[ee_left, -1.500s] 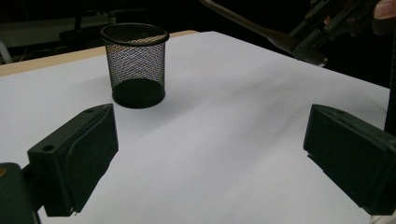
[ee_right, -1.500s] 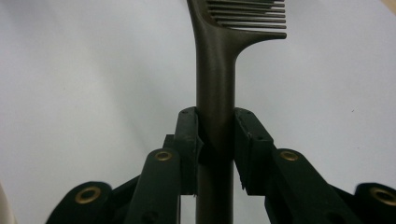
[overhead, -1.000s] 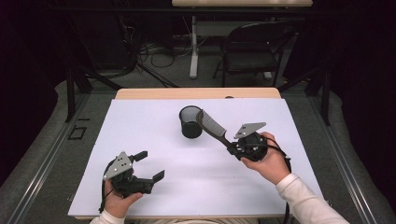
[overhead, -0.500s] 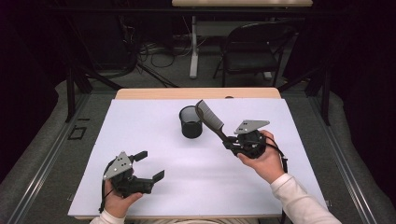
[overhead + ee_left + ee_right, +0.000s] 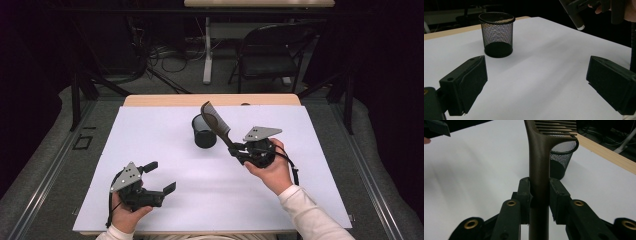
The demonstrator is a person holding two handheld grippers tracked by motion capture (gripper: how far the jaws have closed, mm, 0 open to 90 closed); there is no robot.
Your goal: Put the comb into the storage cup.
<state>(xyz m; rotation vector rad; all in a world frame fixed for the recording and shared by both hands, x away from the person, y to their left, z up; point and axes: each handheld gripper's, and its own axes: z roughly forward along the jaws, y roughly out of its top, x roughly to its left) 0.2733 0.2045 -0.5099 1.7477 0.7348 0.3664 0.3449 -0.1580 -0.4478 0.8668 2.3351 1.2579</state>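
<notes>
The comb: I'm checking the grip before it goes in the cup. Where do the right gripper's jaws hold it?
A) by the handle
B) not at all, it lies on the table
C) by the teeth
A: the right gripper clamps the comb by its handle, teeth end up near the mesh cup.

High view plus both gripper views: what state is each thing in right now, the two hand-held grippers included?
Comb: clamped by its handle, raised off the table, toothed end tilted over the cup's rim.
Mesh cup: upright on the white table, looks empty.
Right hand-held gripper: shut on the comb.
Left hand-held gripper: open, holding nothing, low over the table.
</notes>
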